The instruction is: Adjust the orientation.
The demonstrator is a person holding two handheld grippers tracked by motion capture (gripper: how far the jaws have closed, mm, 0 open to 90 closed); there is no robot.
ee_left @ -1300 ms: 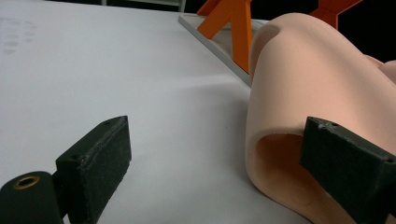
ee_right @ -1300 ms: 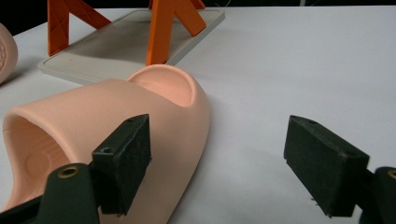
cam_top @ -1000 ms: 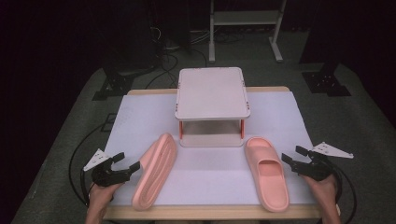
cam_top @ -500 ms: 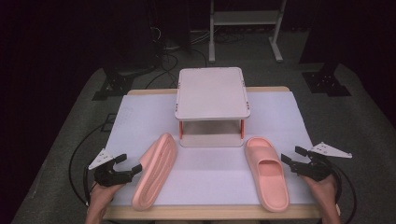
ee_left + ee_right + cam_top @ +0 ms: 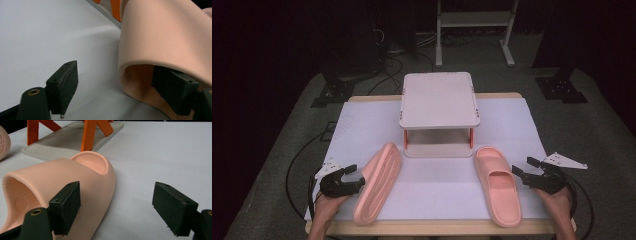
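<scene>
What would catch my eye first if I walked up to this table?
Most likely the two pink slippers on the white table: the left slipper tipped on its side, the right slipper flat with its sole down. Behind them, at the middle of the table, stands a small two-tier rack with orange legs. At each outer edge a hand holds an open black gripper, the left gripper with one jaw inside the tipped slipper's strap, the right gripper just beside the other.
</scene>
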